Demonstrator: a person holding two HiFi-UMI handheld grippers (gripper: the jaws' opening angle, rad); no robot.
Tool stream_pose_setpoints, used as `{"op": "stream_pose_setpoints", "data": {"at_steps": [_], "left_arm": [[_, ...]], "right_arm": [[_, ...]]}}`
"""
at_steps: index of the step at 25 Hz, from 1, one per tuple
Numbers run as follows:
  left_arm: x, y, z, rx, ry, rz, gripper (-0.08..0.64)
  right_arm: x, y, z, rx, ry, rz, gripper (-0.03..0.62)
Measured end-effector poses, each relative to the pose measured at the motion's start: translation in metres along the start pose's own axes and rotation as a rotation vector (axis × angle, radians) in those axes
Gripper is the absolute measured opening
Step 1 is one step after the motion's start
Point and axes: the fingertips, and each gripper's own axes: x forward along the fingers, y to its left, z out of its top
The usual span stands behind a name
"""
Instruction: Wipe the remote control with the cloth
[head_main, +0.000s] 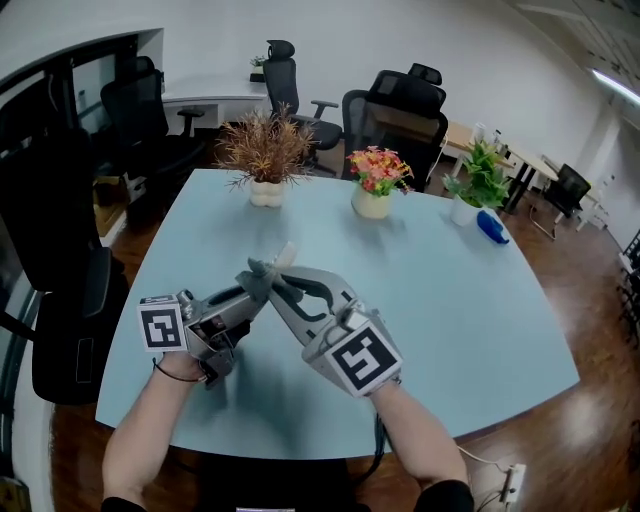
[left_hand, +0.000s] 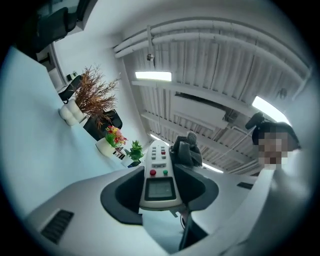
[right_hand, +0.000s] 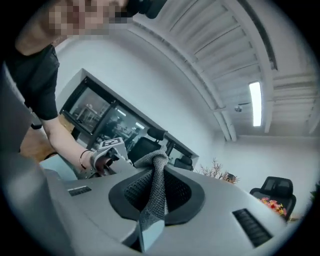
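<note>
I see a pale blue table (head_main: 480, 330) beneath my left gripper (head_main: 257, 288) and right gripper (head_main: 266, 273). Three pots stand on it beyond their tips: a dried brown plant (head_main: 265, 160) straight ahead, pink flowers (head_main: 376, 183) further right, and a green plant (head_main: 478, 185) rightmost. A blue object (head_main: 491, 227) lies just beside that last pot.

The right tool (right_hand: 152, 192) pinches a grey cloth (right_hand: 156, 187).
</note>
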Motion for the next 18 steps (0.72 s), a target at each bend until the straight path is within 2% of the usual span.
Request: {"op": "stream_pose_setpoints", "data": {"at_steps": [3, 5, 7, 9, 11, 13, 15, 16, 18], "left_arm": [[0.005, -0.005, -0.01, 0.085, 0.07, 0.001, 0.19], [0.007, -0.008, -0.017, 0.098, 0.101, -0.016, 0.19], [0.008, -0.015, -0.017, 0.062, 0.091, -0.071, 0.189], [0.006, -0.027, -0.005, -0.007, 0.013, -0.157, 0.187], [0.002, -0.037, 0.012, -0.047, -0.089, -0.212, 0.187], [-0.002, -0.038, 0.024, -0.038, -0.157, -0.208, 0.187], [-0.005, -0.033, 0.027, -0.005, -0.174, -0.171, 0.187], [-0.005, -0.03, 0.025, 0.015, -0.165, -0.15, 0.187], [-0.005, -0.026, 0.022, 0.053, -0.133, -0.117, 0.187]], "right_arm": [[-0.015, -0.033, 0.002, 0.074, -0.044, -0.102, 0.029], [-0.027, -0.06, -0.006, 0.131, -0.041, -0.17, 0.029], [-0.035, -0.084, -0.02, 0.178, -0.015, -0.24, 0.029], [-0.037, -0.095, -0.033, 0.181, 0.035, -0.277, 0.029], [-0.031, -0.082, -0.035, 0.137, 0.075, -0.226, 0.029], [-0.015, -0.042, -0.035, 0.032, 0.142, -0.1, 0.029], [0.003, 0.004, -0.042, -0.113, 0.229, 0.016, 0.029], [0.008, 0.018, -0.045, -0.176, 0.261, 0.044, 0.029], [0.01, 0.024, -0.045, -0.243, 0.286, 0.03, 0.029]]}}
